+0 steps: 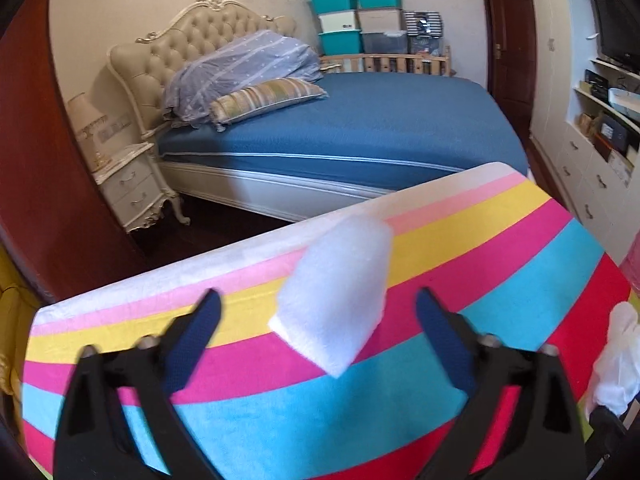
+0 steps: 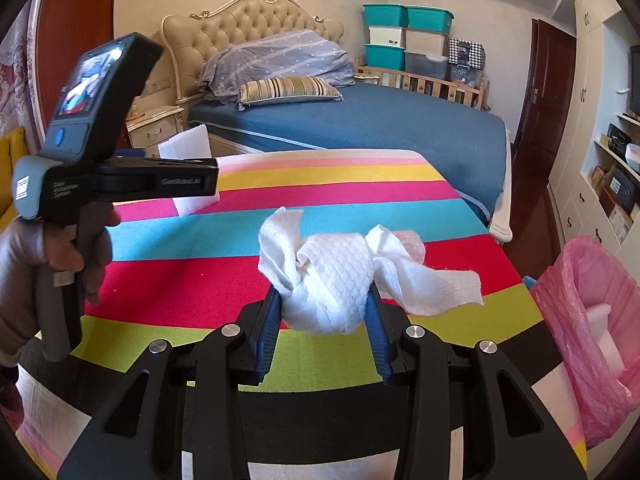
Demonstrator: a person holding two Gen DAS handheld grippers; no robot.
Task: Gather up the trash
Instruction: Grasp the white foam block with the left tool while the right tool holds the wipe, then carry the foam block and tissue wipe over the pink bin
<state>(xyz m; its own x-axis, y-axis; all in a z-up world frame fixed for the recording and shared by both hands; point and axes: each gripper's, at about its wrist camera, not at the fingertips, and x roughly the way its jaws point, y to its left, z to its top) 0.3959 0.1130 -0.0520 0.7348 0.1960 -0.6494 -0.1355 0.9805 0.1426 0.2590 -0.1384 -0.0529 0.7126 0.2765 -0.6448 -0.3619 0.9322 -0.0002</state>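
Observation:
A white foam block [image 1: 336, 296] stands on the striped tablecloth [image 1: 520, 248] near its far edge. My left gripper [image 1: 318, 304] has its blue pads on either side of the block with gaps showing, so it is open. In the right wrist view that left gripper [image 2: 212, 178] crosses in front of the foam block [image 2: 188, 140], held by a gloved hand [image 2: 60, 248]. My right gripper [image 2: 324, 308] is shut on a crumpled white paper towel [image 2: 332, 276], lifted a little over the cloth [image 2: 200, 280]. The same towel [image 1: 616, 360] shows at the right edge of the left wrist view.
A bin lined with a pink bag [image 2: 588, 312] stands off the table's right side, with white foam pieces [image 2: 604, 336] inside. Beyond the table is a blue bed [image 1: 380, 120], a nightstand [image 1: 128, 184] and wall shelves [image 1: 600, 120]. A yellow seat [image 2: 12, 144] sits at the left.

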